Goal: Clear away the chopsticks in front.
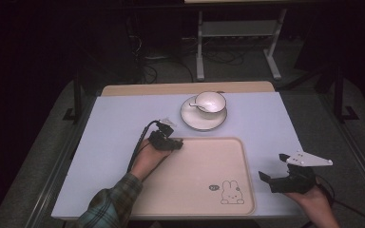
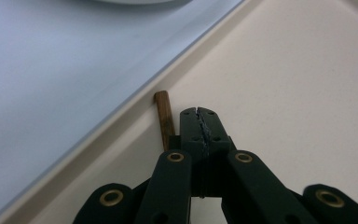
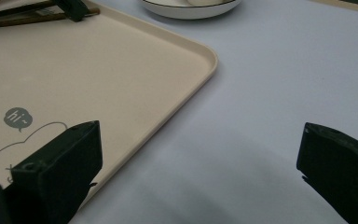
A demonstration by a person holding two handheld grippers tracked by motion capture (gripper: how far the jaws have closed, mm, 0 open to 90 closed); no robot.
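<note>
Chopsticks (image 2: 164,119) lie along the far-left rim inside the tray (image 1: 228,147), just beside the left gripper (image 2: 199,122), whose jaws are pressed together, empty. Right gripper (image 1: 274,167) hovers beside the tray's right edge, jaws wide.

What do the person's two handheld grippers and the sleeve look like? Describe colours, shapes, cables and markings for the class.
Both tools are matte black. The left gripper has toothed jaw faces, brass-coloured rivets in its linkage and a black cable trailing back along the forearm. The right gripper has blocky black jaws and a pale grey three-cornered plate on top. The left forearm wears a green-and-blue plaid sleeve.
</note>
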